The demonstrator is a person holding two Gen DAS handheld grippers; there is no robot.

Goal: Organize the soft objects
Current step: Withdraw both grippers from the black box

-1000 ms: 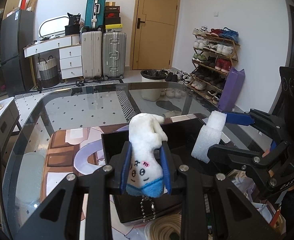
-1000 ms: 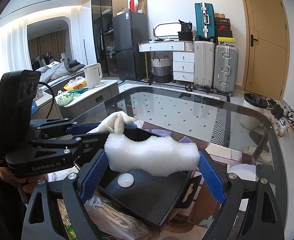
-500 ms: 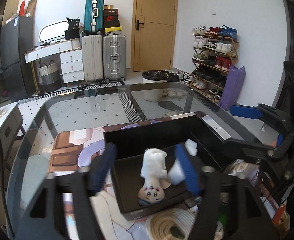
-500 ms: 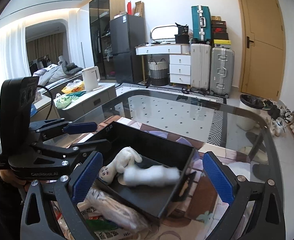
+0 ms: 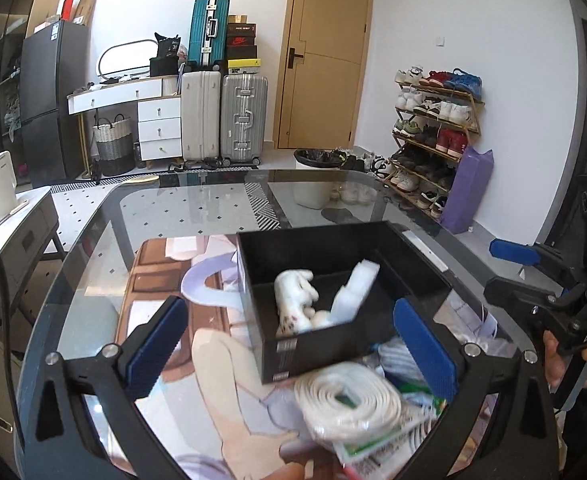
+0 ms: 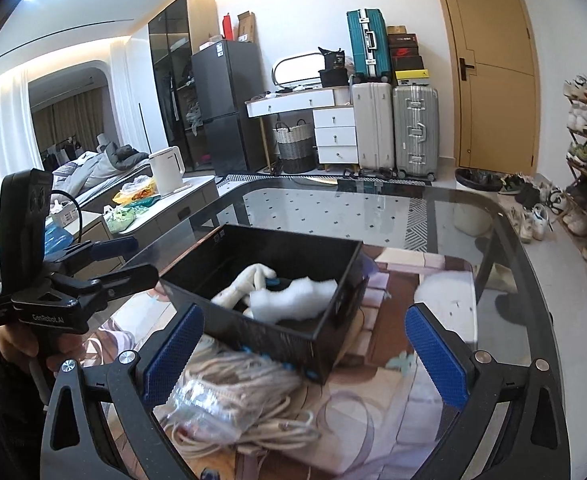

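Observation:
A black open box (image 5: 335, 350) (image 6: 261, 332) stands on the glass table. Inside it lie a white plush toy (image 5: 293, 300) (image 6: 241, 286) and a white foam piece (image 5: 353, 290) (image 6: 293, 300), touching each other. My left gripper (image 5: 289, 344) is open and empty, held back from the box's near side. My right gripper (image 6: 305, 348) is open and empty, also in front of the box. Each gripper shows in the other's view: the right one (image 5: 533, 276), the left one (image 6: 105, 264).
A bagged coil of white strap (image 5: 345, 400) and packets lie in front of the box. A bagged bundle of beige cord (image 6: 229, 396) lies near my right gripper. A printed mat (image 5: 165, 292) covers the table middle. Suitcases, a door and a shoe rack stand beyond.
Both grippers opened and let go: the plush toy and the foam piece dropped into the black box. Both grippers then pulled back from the box.

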